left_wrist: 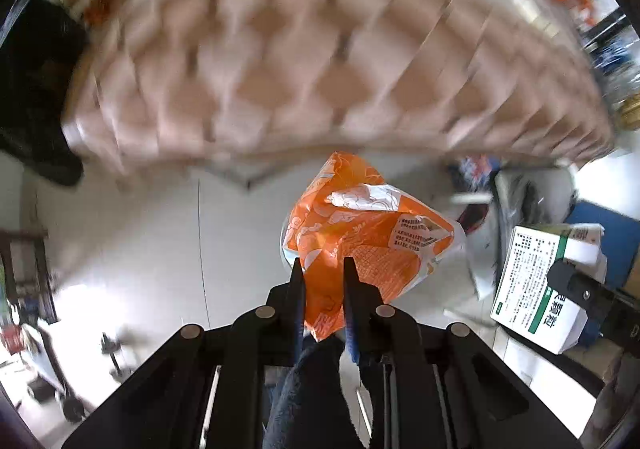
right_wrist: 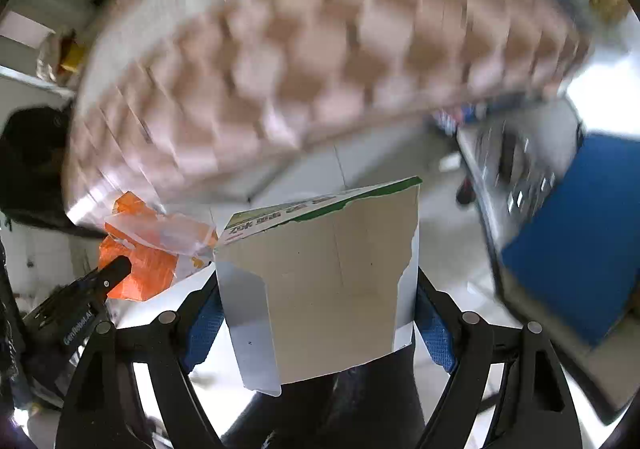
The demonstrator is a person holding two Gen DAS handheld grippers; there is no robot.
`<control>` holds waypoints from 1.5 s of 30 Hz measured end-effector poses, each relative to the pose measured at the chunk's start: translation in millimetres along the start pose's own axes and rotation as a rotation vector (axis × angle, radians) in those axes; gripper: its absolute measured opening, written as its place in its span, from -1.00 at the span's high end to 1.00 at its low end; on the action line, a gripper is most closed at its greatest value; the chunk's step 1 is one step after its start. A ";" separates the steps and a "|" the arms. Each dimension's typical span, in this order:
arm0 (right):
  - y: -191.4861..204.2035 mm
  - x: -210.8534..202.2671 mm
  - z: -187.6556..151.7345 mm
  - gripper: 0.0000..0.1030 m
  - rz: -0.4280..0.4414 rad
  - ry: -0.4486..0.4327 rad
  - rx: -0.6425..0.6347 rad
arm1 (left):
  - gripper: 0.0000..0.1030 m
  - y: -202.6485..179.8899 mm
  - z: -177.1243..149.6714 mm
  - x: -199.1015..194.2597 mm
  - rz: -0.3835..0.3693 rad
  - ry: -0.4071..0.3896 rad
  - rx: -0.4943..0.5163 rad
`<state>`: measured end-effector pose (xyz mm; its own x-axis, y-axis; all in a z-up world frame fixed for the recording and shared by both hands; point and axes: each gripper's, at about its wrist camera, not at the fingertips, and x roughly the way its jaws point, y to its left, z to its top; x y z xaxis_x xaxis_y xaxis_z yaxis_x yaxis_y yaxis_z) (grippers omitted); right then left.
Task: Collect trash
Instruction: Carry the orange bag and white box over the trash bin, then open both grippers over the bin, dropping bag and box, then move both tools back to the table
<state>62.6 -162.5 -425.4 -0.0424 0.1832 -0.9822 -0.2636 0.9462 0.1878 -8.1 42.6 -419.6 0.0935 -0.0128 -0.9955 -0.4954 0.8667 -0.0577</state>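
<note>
Left wrist: left gripper (left_wrist: pixel 320 269) clamped on wrapper (left_wrist: pixel 372 233); right gripper (right_wrist: pixel 316 313) clamps box (right_wrist: pixel 320 289) between fingers. Carrying step; next needs a bin.

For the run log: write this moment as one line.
left tongs: shut on orange wrapper | right tongs: shut on torn white box | both held in the air | background: blurred

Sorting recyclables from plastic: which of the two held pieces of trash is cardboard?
The white and green box, torn open, held in the right gripper. The left gripper pinches a crumpled orange plastic wrapper instead.
</note>
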 end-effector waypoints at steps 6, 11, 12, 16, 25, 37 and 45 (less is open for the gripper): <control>-25.1 136.8 -16.8 -0.66 0.015 0.107 0.070 | 0.64 15.5 -5.2 142.9 -0.003 0.127 -0.043; -41.8 255.6 -8.6 -0.66 0.031 0.162 0.101 | 0.11 28.4 2.2 261.1 -0.034 0.223 -0.099; -45.4 275.8 -6.9 -0.66 0.039 0.165 0.110 | -0.19 30.2 1.6 279.5 -0.048 0.230 -0.108; -49.0 346.5 -0.8 -0.78 0.084 0.214 0.112 | -0.77 44.1 -0.1 331.2 -0.099 0.253 -0.180; -33.8 396.4 -6.1 -1.00 0.040 0.226 -0.036 | -0.79 55.2 -20.5 319.7 0.097 0.161 -0.153; -13.7 324.9 -8.1 -1.00 -0.173 0.138 -0.179 | -0.79 49.2 -35.2 251.7 0.114 0.144 -0.107; 4.0 249.7 -12.1 -1.00 -0.173 0.103 -0.209 | -0.79 41.5 -36.8 191.6 0.112 0.119 -0.094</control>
<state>39.3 -116.2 -670.0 -0.0748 -0.0143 -0.9971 -0.4681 0.8834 0.0224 -42.5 57.8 -615.4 -0.0671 0.0175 -0.9976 -0.5760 0.8157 0.0531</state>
